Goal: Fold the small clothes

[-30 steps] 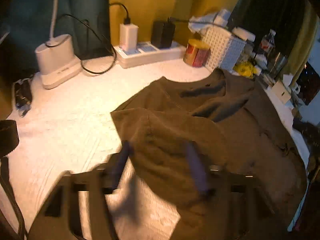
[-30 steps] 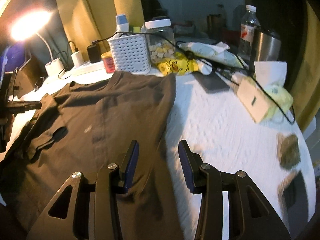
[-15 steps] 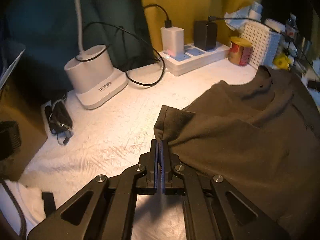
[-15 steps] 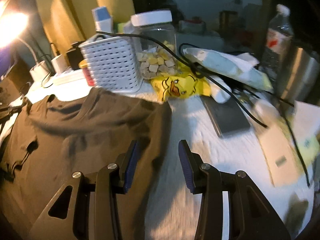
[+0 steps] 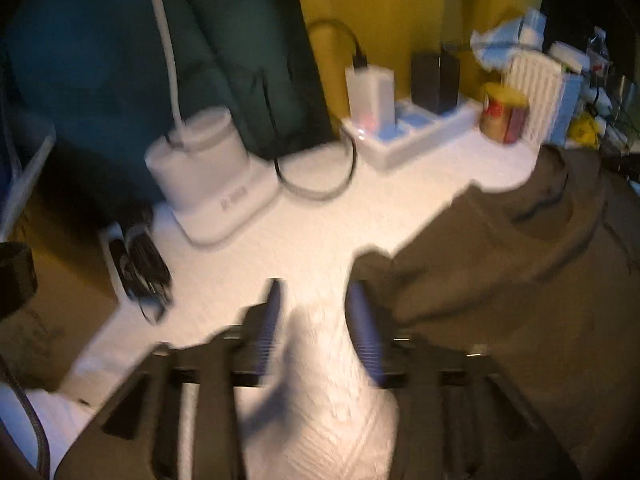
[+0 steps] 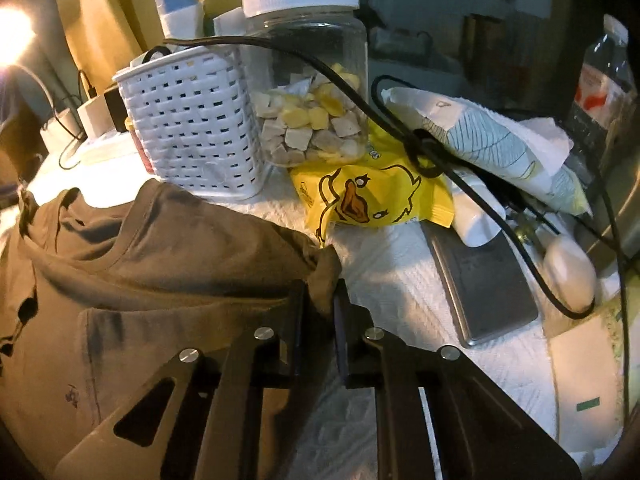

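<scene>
A brown T-shirt (image 6: 160, 260) lies spread on the white table cover (image 5: 304, 240), neckline towards the far clutter. My right gripper (image 6: 321, 286) is closing its jaws, with the shirt's far right corner (image 6: 326, 270) bunched and pinched between the pads. In the blurred left wrist view the shirt (image 5: 520, 300) fills the right side. My left gripper (image 5: 313, 286) is opening, and only bare white cover shows between its fingers. The shirt's sleeve corner (image 5: 372, 268) lies just beside its right finger (image 5: 360, 320).
A white lamp base (image 5: 208, 172), a power strip with chargers (image 5: 412, 132) and a red-yellow can (image 5: 502, 114) line the far edge. A white basket (image 6: 192, 120), a snack jar (image 6: 308, 80), a yellow duck packet (image 6: 368, 196), a grey phone (image 6: 484, 280) and black cables crowd the right.
My left gripper, shut at the sleeve corner half a second ago, has opened and shifted a little left. My right gripper moved forward to the shirt's far right corner and closed on it.
</scene>
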Motion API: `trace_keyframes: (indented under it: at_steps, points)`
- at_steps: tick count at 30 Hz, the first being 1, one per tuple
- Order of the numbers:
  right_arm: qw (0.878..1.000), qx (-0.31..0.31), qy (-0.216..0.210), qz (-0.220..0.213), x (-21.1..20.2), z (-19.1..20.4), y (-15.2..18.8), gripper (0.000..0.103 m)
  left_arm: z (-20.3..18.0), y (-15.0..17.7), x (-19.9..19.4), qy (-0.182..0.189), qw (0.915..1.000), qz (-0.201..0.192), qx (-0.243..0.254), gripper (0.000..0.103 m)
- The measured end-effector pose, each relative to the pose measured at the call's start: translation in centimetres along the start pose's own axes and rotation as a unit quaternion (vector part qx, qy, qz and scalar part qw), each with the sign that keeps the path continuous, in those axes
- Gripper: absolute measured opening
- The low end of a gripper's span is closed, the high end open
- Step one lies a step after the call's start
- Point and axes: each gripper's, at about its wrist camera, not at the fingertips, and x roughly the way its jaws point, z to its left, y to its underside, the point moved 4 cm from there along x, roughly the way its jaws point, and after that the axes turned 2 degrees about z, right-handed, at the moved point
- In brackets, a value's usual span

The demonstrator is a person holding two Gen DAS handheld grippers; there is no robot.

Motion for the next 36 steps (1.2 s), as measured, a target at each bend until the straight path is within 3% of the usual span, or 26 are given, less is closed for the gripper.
trace_keyframes:
  at_steps: [3, 6, 9, 13, 14, 16, 17, 20, 24, 27, 30, 33, 36]
  points:
    - [1.0, -0.007, 0.024, -0.01, -0.5, 0.4, 0.0, 0.008, -0.8, -1.9, -0.5, 0.022, 0.9995, -0.021, 0.011, 0.052]
    - [0.999, -0.001, 0.035, -0.017, -0.9, 0.2, -0.1, 0.008, -3.3, -3.4, 0.4, 0.062, 0.9965, -0.019, 0.053, 0.052]
    - [0.999, 0.002, 0.044, -0.021, -1.3, -0.4, 0.0, 0.008, -6.2, -4.6, 2.3, 0.1, 0.9905, 0.001, 0.095, 0.052]
    - [0.999, 0.01, 0.041, -0.027, -1.7, -0.6, 0.0, 0.008, -9.2, -5.4, 4.7, 0.121, 0.9795, 0.042, 0.155, 0.05]
    - [0.999, 0.012, 0.04, -0.028, -1.9, -0.7, 0.0, 0.008, -9.6, -5.4, 5.1, 0.126, 0.9775, 0.05, 0.161, 0.045]
    - [0.999, 0.013, 0.038, -0.032, -2.0, -0.7, 0.0, 0.008, -10.4, -5.4, 5.9, 0.142, 0.9728, 0.068, 0.17, 0.014]
    - [0.999, 0.013, 0.038, -0.034, -2.1, -0.7, 0.0, 0.008, -10.8, -5.4, 5.9, 0.151, 0.9711, 0.065, 0.173, 0.006]
    - [0.998, 0.011, 0.038, -0.04, -2.2, -0.6, -0.2, 0.008, -11.1, -5.8, 6.0, 0.146, 0.9721, 0.059, 0.175, 0.003]
    - [0.997, 0.009, 0.05, -0.054, -3.0, -0.4, -0.5, 0.007, -10.8, -7.8, 6.2, 0.101, 0.9824, 0.021, 0.156, 0.002]
    - [0.996, 0.014, 0.061, -0.063, -3.7, -0.8, -0.5, 0.007, -10.7, -9.4, 5.9, 0.1, 0.9851, 0.003, 0.14, 0.002]
    - [0.997, 0.021, 0.061, -0.052, -3.4, -1.3, -0.1, 0.007, -11.4, -9.8, 6.8, 0.1, 0.9841, 0.013, 0.146, 0.002]
    - [0.998, 0.028, 0.055, -0.028, -2.3, -1.4, 0.5, 0.007, -11.9, -9.4, 8.3, 0.086, 0.9824, 0.051, 0.158, 0.004]
    - [0.998, 0.03, 0.057, -0.011, -2.0, -1.5, 1.1, 0.008, -11.5, -9.2, 7.7, 0.072, 0.9851, 0.049, 0.149, 0.004]
